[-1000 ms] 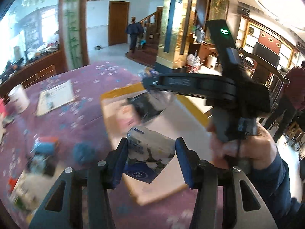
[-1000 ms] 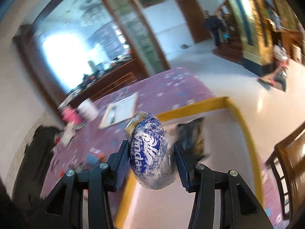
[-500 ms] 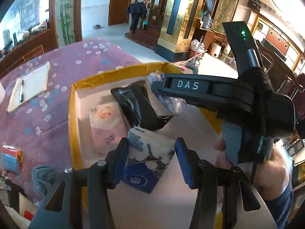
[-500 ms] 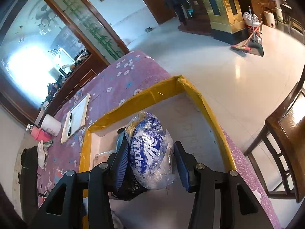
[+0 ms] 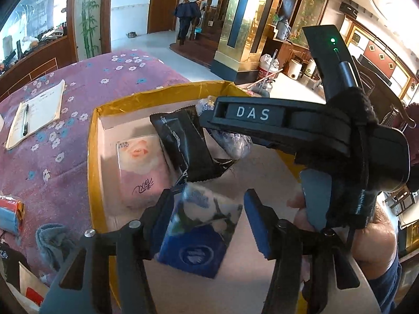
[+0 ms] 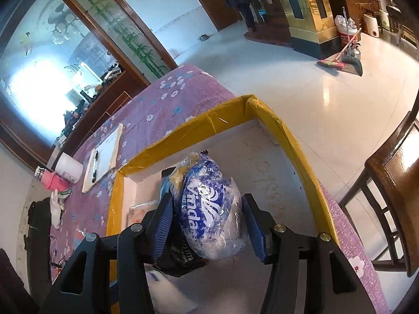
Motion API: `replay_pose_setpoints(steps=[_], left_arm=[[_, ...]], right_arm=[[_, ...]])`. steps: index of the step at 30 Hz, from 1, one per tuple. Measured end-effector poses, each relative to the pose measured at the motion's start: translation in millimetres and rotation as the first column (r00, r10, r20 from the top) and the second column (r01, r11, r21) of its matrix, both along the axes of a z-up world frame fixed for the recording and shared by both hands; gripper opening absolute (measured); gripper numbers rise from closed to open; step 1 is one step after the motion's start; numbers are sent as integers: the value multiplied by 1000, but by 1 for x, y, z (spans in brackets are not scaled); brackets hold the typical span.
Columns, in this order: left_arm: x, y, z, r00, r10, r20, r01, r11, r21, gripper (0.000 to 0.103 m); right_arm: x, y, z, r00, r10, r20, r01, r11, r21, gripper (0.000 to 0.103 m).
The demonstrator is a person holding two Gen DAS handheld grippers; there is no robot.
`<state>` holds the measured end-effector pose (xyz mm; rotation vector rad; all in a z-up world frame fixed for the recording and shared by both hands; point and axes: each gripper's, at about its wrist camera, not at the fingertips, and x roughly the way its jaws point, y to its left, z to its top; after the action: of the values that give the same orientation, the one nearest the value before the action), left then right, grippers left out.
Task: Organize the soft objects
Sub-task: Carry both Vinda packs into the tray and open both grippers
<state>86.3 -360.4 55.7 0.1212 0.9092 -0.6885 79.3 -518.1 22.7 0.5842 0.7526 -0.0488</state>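
Crowding the yellow-rimmed box (image 5: 92, 157): pink pack (image 5: 141, 167) at 10 o'clock, black pouch (image 5: 183, 146) at 12. Both grippers (left (image 5: 207, 217), right (image 6: 207, 225)) are opening, tissue pack (image 5: 199, 230) and Vinda bag (image 6: 209, 209) between jaws; floor space lies rightward.

Both wrist views look steeply down, close over yellow-rimmed box (image 5: 92, 157) (image 6: 288, 136); shared, seemingly from opposite sides.

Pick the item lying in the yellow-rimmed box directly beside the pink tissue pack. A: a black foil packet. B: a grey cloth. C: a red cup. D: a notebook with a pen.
A: the left wrist view shows the black foil packet lying against the pink tissue pack inside the yellow-rimmed box.
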Motion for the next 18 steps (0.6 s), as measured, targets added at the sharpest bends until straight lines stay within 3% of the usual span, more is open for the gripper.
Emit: replay_pose_setpoints(steps=[7, 18], left_arm=[[-3, 1, 3, 1000, 8, 8, -8, 1000, -17, 60], [-10, -1, 8, 999, 10, 44, -10, 1000, 2, 60]], right_arm=[[-7, 1, 12, 999, -6, 47, 6, 1000, -13, 65], [-15, -3, 21, 996, -26, 83, 29, 999, -41, 68]])
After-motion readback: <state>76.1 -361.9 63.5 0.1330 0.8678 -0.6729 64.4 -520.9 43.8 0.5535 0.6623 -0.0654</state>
